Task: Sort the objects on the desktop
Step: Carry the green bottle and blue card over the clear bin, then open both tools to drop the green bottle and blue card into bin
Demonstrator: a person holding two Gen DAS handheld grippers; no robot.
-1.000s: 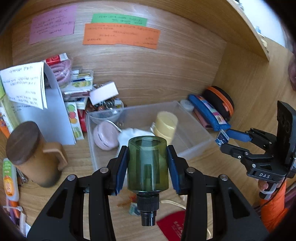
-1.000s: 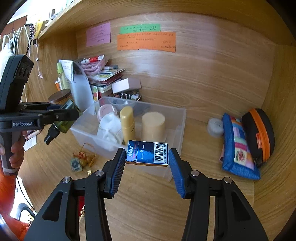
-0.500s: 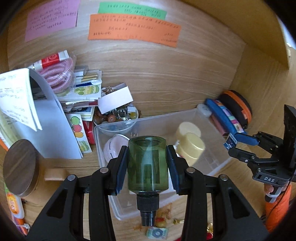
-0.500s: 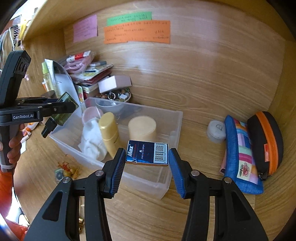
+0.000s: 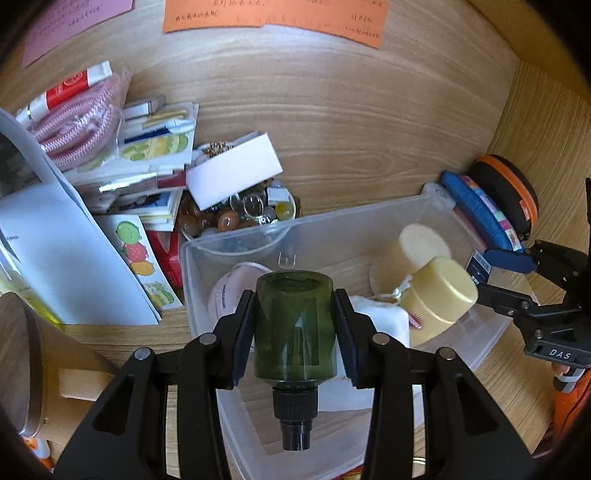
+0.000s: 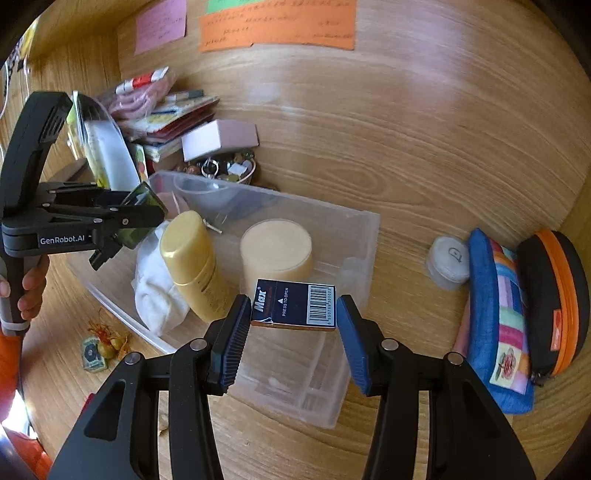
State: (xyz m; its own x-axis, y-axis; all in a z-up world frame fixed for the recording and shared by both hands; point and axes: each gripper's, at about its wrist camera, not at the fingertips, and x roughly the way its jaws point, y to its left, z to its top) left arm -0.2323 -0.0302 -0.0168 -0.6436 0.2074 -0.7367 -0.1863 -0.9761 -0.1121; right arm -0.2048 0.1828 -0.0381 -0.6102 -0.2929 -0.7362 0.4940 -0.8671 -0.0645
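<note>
Left wrist view: left gripper (image 5: 295, 332) clamped on green bottle (image 5: 295, 328), cap toward camera, held over the clear bin's (image 5: 436, 206) left end, prob. so it drops in beside the white pouch (image 5: 384, 325).

Right wrist view: right gripper (image 6: 293, 317) pinches the blue staple box (image 6: 294, 303) flat by its short ends, barcode up, above bin's near wall w/ free floor below, likely its landing spot.

Shown were one clear bin (image 6: 364, 236), two yellow containers (image 6: 192, 266), one green bottle (image 5: 295, 328), two pouches (image 6: 495, 314), three wall notes (image 6: 277, 26).
</note>
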